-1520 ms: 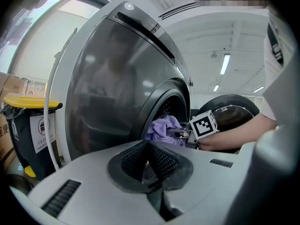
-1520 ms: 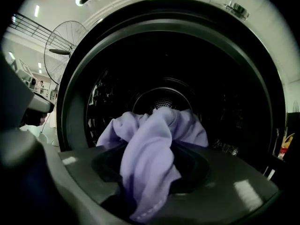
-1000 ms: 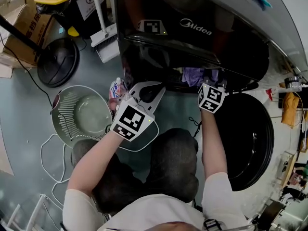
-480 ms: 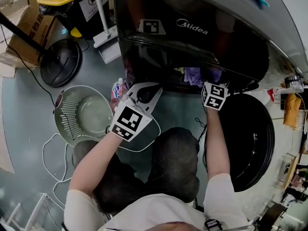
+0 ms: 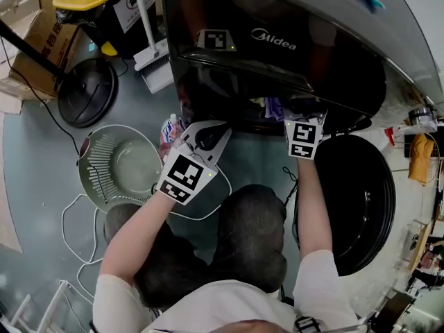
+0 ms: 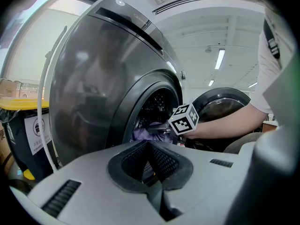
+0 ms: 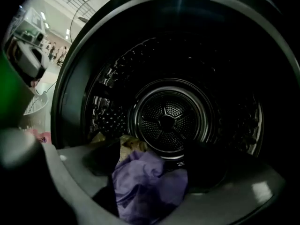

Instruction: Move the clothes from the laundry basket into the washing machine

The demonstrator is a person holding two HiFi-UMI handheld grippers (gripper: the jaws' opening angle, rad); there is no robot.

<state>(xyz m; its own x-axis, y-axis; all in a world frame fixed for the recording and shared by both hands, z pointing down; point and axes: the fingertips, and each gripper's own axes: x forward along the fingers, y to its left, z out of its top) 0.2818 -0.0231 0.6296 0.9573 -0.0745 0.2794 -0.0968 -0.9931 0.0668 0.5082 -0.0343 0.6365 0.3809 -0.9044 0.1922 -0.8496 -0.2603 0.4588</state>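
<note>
midea logo (image 5: 277,39) on washing machine (image 5: 347,64)

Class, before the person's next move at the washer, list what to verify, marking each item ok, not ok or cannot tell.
1. The washing machine door is open: ok.
2. The right gripper has let go: ok. Its jaws are apart and have just been opening, and the purple garment lies loose between them.
3. The garment is deep in the drum: not ok, it is bunched at the mouth.
4. The left gripper is free: ok, shut and empty.
5. The laundry basket is emptied: ok, no clothes show in it.
</note>
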